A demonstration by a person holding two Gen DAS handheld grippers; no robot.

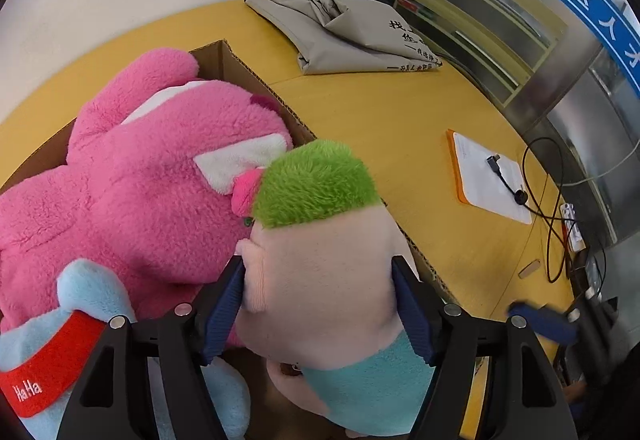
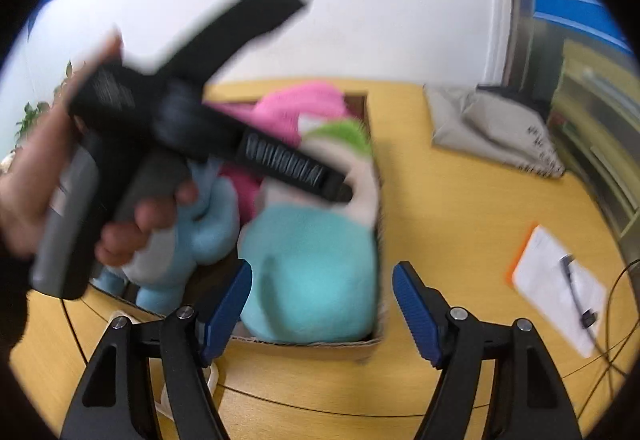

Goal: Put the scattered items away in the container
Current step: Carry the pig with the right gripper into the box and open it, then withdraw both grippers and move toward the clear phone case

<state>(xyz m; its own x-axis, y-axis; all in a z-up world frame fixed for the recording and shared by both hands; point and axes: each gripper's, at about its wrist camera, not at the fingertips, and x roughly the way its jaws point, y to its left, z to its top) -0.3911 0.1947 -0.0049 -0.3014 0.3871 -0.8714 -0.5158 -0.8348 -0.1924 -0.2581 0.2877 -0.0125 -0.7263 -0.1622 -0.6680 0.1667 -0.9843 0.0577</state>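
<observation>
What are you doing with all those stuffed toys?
A person is tidying soft toys into a cardboard box on a yellow table. The left tool sits around a green-haired doll, with its fingers beside the doll's body over the box. A pink bear and a light blue plush are already inside. The right tool hovers open in front of the box, holding nothing.

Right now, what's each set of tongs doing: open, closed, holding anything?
Left tongs: around the green-haired doll, pads touching both sides; whether they grip it cannot be told.
Right tongs: open, empty.
</observation>
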